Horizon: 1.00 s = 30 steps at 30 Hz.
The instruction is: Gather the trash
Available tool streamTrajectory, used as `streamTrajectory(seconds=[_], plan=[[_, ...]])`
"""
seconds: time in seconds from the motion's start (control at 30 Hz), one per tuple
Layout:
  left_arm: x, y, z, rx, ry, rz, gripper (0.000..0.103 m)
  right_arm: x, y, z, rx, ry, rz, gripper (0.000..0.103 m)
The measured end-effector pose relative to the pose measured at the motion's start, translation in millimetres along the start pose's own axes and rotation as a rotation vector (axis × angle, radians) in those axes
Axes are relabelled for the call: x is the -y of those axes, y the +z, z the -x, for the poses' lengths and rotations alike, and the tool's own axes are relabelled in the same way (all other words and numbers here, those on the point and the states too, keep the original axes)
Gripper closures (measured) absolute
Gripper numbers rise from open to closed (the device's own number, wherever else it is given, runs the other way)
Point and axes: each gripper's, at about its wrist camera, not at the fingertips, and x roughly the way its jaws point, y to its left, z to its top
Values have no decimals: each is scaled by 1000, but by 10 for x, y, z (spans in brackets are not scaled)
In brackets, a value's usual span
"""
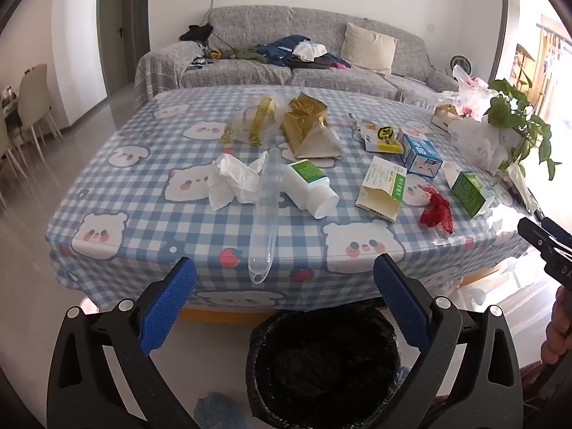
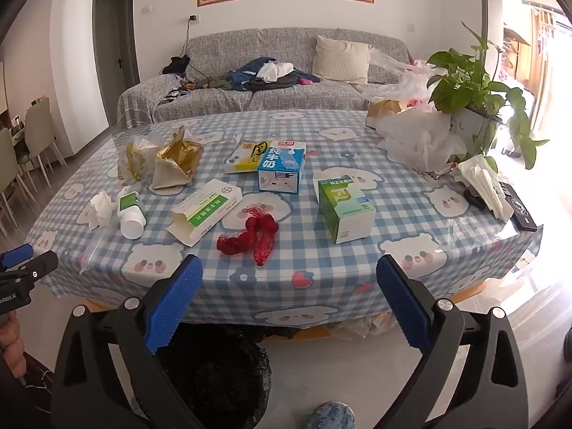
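Trash lies scattered on a table with a blue checked bear cloth (image 1: 171, 221) (image 2: 321, 271). There is a crumpled white tissue (image 1: 232, 180) (image 2: 102, 205), a clear plastic tube (image 1: 264, 221), a white bottle with a green label (image 1: 311, 187) (image 2: 131, 214), an open green-white carton (image 1: 384, 187) (image 2: 205, 209), a red net (image 1: 437, 211) (image 2: 252, 237), a green box (image 1: 472, 193) (image 2: 345, 209), a blue milk box (image 1: 421, 155) (image 2: 282, 168) and gold wrappers (image 1: 307, 125) (image 2: 177, 159). A bin with a black liner (image 1: 321, 364) (image 2: 214, 375) stands on the floor below the table's front edge. My left gripper (image 1: 284, 286) and right gripper (image 2: 289, 286) both hang open above the bin, empty.
A potted plant (image 2: 472, 85) with plastic bags (image 2: 422, 139) fills the table's far right corner. A black device (image 2: 520, 211) and white papers lie at the right edge. A grey sofa (image 1: 286, 68) stands behind the table, chairs (image 1: 34, 107) at far left.
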Motion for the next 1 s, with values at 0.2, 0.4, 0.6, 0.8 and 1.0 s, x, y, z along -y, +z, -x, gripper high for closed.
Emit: streamTrajectory(seconds=[0.2, 0.4, 0.6, 0.8, 1.0], plan=[[29, 1, 0, -2, -1, -6, 6, 3, 13, -6, 0, 4, 0, 9], [30, 2, -4, -2, 1, -7, 6, -11, -4, -16, -1, -1, -7, 9], [31, 2, -3, -1, 0, -3, 6, -6, -3, -15, -3, 7, -11, 9], [37, -2, -4, -1, 1, -5, 6, 1, -4, -16, -3, 7, -15, 9], [37, 2, -6, -2, 1, -4, 6, 8, -2, -16, -2, 10, -16, 9]])
